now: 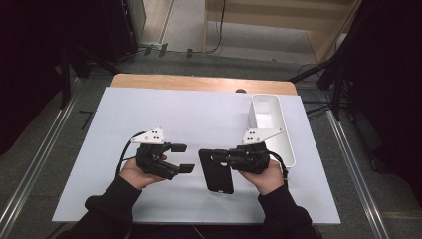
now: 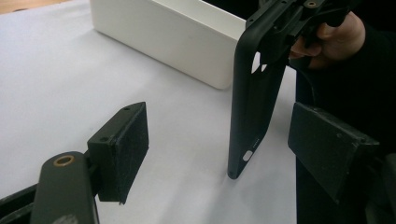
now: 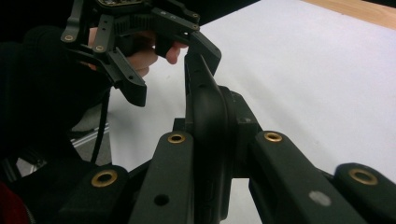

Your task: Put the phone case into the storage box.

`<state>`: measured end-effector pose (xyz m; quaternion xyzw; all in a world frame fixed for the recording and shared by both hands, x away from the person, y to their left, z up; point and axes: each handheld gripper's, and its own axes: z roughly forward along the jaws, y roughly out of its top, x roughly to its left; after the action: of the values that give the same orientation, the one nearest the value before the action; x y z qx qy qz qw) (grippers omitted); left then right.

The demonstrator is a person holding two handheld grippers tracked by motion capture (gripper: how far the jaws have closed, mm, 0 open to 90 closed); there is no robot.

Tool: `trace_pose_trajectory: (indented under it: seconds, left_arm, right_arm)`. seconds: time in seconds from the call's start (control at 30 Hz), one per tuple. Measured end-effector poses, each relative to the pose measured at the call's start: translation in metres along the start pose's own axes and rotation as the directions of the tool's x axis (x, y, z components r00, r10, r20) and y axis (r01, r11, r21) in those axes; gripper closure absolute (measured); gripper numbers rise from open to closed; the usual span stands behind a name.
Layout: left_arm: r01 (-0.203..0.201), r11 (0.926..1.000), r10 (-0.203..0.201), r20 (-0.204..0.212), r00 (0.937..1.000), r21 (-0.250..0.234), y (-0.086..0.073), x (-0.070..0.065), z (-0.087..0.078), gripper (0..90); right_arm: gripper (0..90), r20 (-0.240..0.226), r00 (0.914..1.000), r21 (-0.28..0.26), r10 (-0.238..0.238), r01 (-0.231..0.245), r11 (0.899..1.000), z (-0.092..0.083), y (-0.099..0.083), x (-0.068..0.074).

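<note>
Right tool [image 1: 222, 158] points leftward, clamping the phone case [image 1: 217, 172]; left tool [image 1: 182, 158] gapes.

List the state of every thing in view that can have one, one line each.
Phone case: black, held on edge, clamped by the right gripper, bottom corner at the white sheet.
Right gripper: shut on the case.
Left gripper: open, nothing between its jaws, apart from the case.
Bin: white, upright, looks empty.
Sheet: white, flat on the table.
</note>
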<state>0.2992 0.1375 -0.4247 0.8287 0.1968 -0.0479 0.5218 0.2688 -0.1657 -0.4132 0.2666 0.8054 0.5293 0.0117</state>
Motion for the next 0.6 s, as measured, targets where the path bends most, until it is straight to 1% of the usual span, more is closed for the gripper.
trace_pose_trajectory:
  seconds: [0.1,0.17,0.2,0.33,0.37,0.43,0.53,0.6]
  left_arm:
    - [0.011,0.9999,-0.011,0.022,0.9997,0.0,0.0,0.001,0.0,20.5]
    - [0.015,0.9999,-0.015,0.036,0.9992,-0.001,0.0,0.002,0.001,23.5]
    - [0.023,0.9997,-0.023,0.053,0.9983,-0.001,0.001,0.002,0.002,23.8]
    - [0.033,0.9994,-0.033,0.075,0.9967,0.006,0.001,0.001,0.004,26.1]
    - [0.029,0.9996,-0.029,0.075,0.9967,0.005,0.001,0.0,0.003,28.1]
    - [0.021,0.9998,-0.021,0.075,0.9969,0.007,0.001,0.0,0.003,28.4]
    - [0.005,1.0,-0.005,0.078,0.997,-0.003,0.001,-0.002,0.003,28.4]
    - [0.013,0.9999,-0.013,0.091,0.9958,-0.002,0.001,-0.002,0.004,28.4]
  right_arm:
    - [80.0,-0.019,0.9998,0.0,0.002,-0.002,1.0,0.001,0.0,0.0]
    - [80.0,-0.033,0.9994,0.001,0.006,-0.006,1.0,0.002,0.0,0.0]
    - [80.0,-0.038,0.9993,0.001,0.004,-0.004,1.0,0.002,0.001,0.0]
    - [79.9,-0.055,0.9985,0.013,-0.001,0.002,1.0,0.005,0.002,0.001]
    - [80.0,-0.063,0.998,0.019,-0.001,0.002,1.0,0.006,0.002,0.002]
    - [80.0,-0.076,0.9971,0.028,-0.004,0.006,1.0,0.008,0.001,0.003]
    - [79.9,-0.082,0.9966,0.035,-0.015,0.017,0.999,0.012,0.001,0.006]
    - [80.0,-0.088,0.9959,0.033,-0.023,0.026,0.999,0.013,0.001,0.007]
